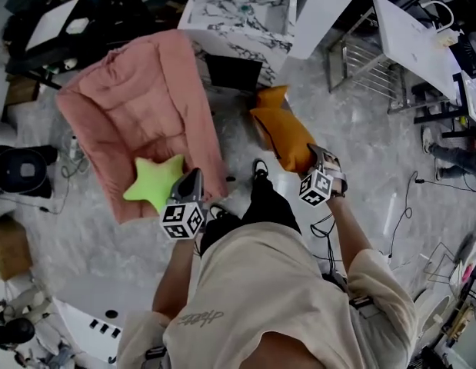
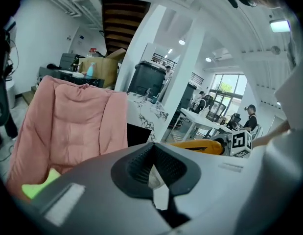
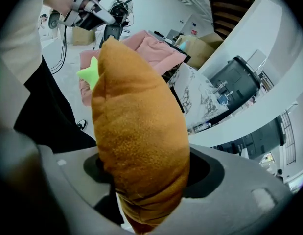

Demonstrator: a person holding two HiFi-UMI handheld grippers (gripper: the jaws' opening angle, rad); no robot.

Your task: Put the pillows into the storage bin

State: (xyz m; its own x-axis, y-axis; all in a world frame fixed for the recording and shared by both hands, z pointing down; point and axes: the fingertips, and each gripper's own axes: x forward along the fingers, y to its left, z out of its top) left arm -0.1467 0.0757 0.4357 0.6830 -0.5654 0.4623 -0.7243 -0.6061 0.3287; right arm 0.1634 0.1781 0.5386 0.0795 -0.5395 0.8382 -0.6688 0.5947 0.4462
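**A:** The right gripper had the orange pillow! Its jaws were clamped hard on one end, and the plump rest of it stuck out well past them.

**B:** Where was that pillow, exactly?

**A:** It was over the grey floor, just right of the pink quilted cushion. Its far end pointed toward the marble-topped counter.

**B:** And the left gripper?

**A:** Its pads were pressed together with nothing between them. It hung at the near edge of the pink quilted cushion, just beside the green star pillow.

**B:** Was it touching the star?

**A:** I couldn't tell. From above, the tip overlapped one of the star's arms, but the jaws had no hold on it.

**B:** So where was the star?

**A:** It lay flat on the near part of the pink quilted cushion, well apart from the orange pillow.
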